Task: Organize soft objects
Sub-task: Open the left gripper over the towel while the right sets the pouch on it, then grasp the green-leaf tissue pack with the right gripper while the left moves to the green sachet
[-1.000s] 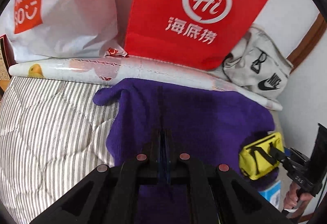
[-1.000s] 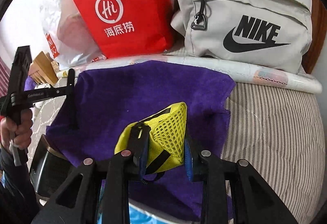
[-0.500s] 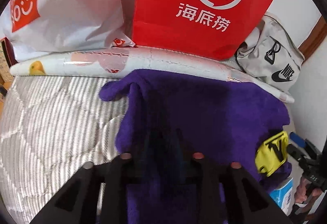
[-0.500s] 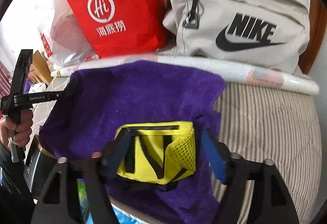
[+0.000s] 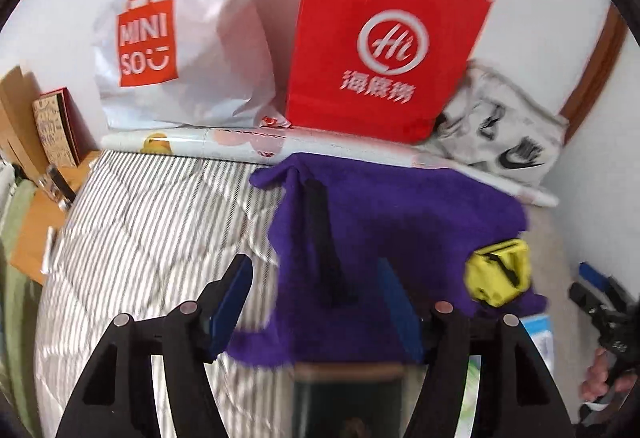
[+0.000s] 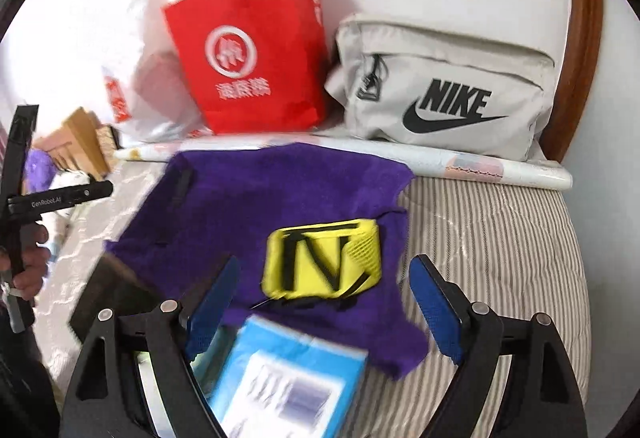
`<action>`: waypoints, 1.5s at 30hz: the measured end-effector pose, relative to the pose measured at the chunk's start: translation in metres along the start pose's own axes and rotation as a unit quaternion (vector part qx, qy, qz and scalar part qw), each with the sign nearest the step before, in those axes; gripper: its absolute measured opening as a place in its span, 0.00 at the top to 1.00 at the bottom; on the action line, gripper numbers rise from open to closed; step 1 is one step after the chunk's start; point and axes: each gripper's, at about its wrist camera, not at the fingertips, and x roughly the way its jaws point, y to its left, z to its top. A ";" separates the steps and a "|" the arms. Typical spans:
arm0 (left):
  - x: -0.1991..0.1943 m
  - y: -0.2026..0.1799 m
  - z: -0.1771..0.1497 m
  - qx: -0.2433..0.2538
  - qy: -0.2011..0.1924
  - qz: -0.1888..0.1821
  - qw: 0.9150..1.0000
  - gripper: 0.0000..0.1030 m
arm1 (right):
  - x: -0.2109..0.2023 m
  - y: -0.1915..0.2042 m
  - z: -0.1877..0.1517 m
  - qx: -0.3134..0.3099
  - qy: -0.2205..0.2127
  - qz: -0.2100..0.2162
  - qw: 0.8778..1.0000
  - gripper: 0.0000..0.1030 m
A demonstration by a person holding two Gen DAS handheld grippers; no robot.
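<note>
— Towel count first: how many soft things lie on the bed?

— Two. One purple towel (image 6: 280, 206) is spread over the striped bed cover (image 6: 500, 258), its far edge just beside the one rolled white mat (image 6: 480, 168) that runs along the bed's back edge. One yellow mesh pouch (image 6: 324, 264) with black straps lies flat on the towel, near the towel's front right corner.

— And the grippers?

— Two. The right gripper (image 6: 324, 302) has just been opening; its blue fingers (image 6: 434, 312) stand spread wide, and the pouch lies just beyond them, touched by neither. The left gripper (image 5: 316, 302) has just been opening too; its fingers (image 5: 230, 302) are spread with a stretch of the towel's near edge in the gap between them. It is blurred, but the pads do not seem to press on it.

— What stands behind the mat?

— Three bags against the wall: one white plastic Miniso bag (image 5: 180, 54) toward the back left corner, one red paper bag (image 5: 380, 50) in the middle, one grey Nike bag (image 6: 440, 86) toward the back right corner.

— Anything at the bed's front edge?

— One blue and white box (image 6: 288, 382), blurred, partly under the towel's front edge. A person's hand (image 6: 28, 266) grips the left gripper's handle beyond the bed's left edge.
</note>
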 end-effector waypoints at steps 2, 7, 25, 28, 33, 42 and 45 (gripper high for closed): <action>-0.013 0.002 -0.013 -0.006 -0.010 -0.017 1.000 0.38 | -0.008 0.011 -0.009 -0.002 0.013 0.017 1.000 0.17; -0.036 0.004 -0.054 0.006 0.024 0.003 1.000 0.38 | -0.017 0.053 -0.034 -0.016 0.041 0.044 0.998 0.17; -0.079 0.031 -0.150 -0.016 0.022 -0.025 0.999 0.38 | 0.053 0.130 -0.066 -0.051 0.161 0.004 0.986 0.19; -0.080 0.029 -0.156 -0.008 0.018 -0.027 0.999 0.38 | 0.067 0.131 -0.067 -0.045 0.179 -0.003 0.983 0.27; -0.076 0.029 -0.164 -0.008 0.026 -0.034 0.999 0.38 | 0.066 0.128 -0.065 -0.034 0.169 0.011 0.985 0.47; -0.076 0.017 -0.179 -0.001 0.044 -0.070 0.997 0.38 | 0.012 0.120 -0.068 -0.010 0.116 0.059 0.991 0.47; -0.075 0.012 -0.186 -0.004 0.051 -0.094 0.994 0.38 | -0.011 0.115 -0.072 -0.009 0.096 0.063 0.993 0.47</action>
